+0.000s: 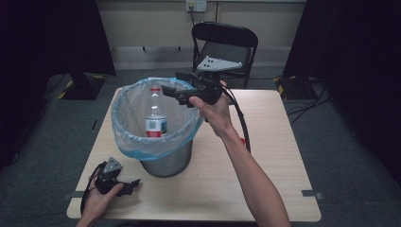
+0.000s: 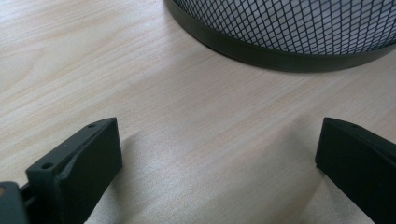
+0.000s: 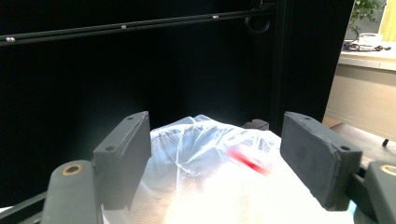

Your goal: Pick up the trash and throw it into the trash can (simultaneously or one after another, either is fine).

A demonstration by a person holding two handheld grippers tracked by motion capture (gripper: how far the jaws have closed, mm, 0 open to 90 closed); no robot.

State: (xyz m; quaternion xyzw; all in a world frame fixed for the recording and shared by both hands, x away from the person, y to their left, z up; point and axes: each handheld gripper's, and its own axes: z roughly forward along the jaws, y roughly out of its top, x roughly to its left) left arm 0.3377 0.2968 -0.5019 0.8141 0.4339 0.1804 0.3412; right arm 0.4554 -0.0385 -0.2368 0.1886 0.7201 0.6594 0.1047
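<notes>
A wire-mesh bin point(image 1: 166, 161) lined with a clear bluish bag point(image 1: 126, 111) stands on the left half of the wooden table point(image 1: 274, 142). Inside it a clear plastic bottle point(image 1: 155, 116) with a red cap and red-and-blue label stands nearly upright. My right gripper point(image 1: 174, 86) hovers over the bin's far right rim, open, nothing between its jaws. In the right gripper view, that gripper point(image 3: 215, 154) looks across the bag point(image 3: 201, 191) at a blurred red part of the bottle point(image 3: 250, 161). My left gripper point(image 1: 132, 185) rests open near the table's front left edge. The left gripper view shows this gripper point(image 2: 217, 154) facing the bin's base point(image 2: 280, 56).
A black folding chair point(image 1: 227, 42) stands just behind the table's far edge. Dark curtains hang at both sides of the room. The right gripper's cable point(image 1: 243, 123) trails along the forearm over the table. Bare wood point(image 2: 140, 70) lies between the left gripper and the bin.
</notes>
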